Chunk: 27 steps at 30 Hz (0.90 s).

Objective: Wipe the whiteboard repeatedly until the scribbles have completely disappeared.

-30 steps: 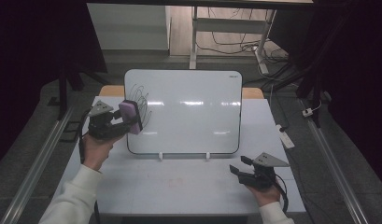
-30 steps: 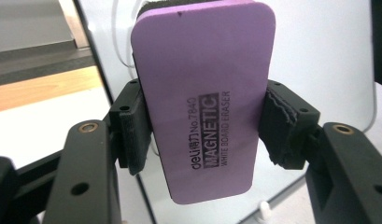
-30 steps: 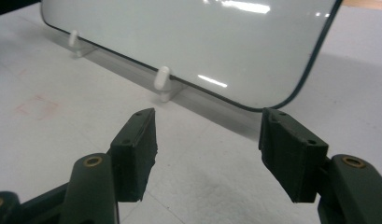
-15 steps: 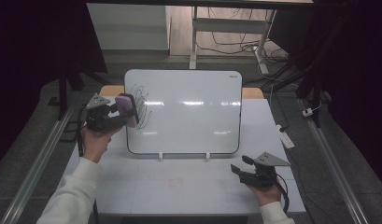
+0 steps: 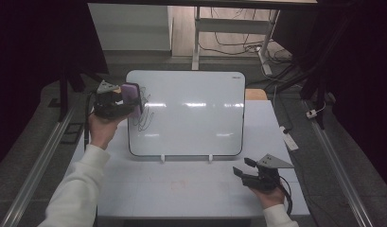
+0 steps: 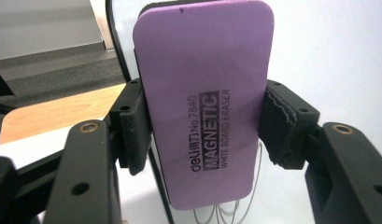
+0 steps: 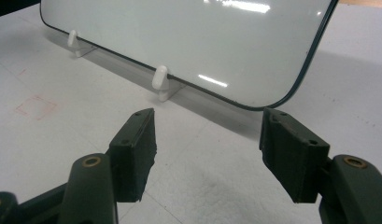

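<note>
Left gripper view: purple eraser clamped between the left gripper's fingers, against the whiteboard; right gripper's fingers spread, empty.

A white table fills the near middle of the scene, with a faint red square outline marked on its surface. At its right edge lies a small white power strip. A light wooden surface pokes out from behind at the far side. Beyond the table, a white metal stand rises from the wooden floor, where black cables trail loosely. Metal rails run along the grey floor on both the left and the right.
</note>
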{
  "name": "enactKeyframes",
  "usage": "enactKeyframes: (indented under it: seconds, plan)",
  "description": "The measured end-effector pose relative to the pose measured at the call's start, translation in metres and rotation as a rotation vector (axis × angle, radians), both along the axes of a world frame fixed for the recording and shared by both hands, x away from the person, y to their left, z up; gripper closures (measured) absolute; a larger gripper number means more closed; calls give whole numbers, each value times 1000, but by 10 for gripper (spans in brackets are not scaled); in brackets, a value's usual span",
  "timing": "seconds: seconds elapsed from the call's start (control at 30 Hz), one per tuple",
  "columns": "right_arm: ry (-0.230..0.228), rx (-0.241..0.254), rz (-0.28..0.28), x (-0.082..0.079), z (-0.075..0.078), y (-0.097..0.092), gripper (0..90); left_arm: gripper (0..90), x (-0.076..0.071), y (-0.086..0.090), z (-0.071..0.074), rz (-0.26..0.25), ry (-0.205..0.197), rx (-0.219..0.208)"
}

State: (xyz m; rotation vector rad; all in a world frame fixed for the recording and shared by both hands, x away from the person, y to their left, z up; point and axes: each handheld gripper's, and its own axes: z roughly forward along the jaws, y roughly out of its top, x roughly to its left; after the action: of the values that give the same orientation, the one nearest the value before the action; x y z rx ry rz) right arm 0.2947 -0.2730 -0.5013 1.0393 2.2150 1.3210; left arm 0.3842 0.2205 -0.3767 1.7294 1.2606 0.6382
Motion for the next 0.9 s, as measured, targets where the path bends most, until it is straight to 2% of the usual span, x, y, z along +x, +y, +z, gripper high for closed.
enactKeyframes:
  seconds: [0.23,0.4,0.6,0.7,0.8,0.9]
  plan:
    - [2,0,-2,0,0,-1,359,402,8,-2,-3,11,1,-29]
    - [4,-3,-1,0,-1,0,359,405,11,-9,-5,5,-4,3]
    - [6,-6,3,-1,-1,1,359,408,16,-15,-9,19,-5,11]
    - [7,-4,3,-1,-1,0,359,409,19,-22,-12,28,-9,42]
    - [4,-4,4,-1,-1,0,359,410,18,-27,-13,22,-8,67]
    - [7,-7,6,-1,-1,1,359,410,16,-35,-16,-9,1,80]
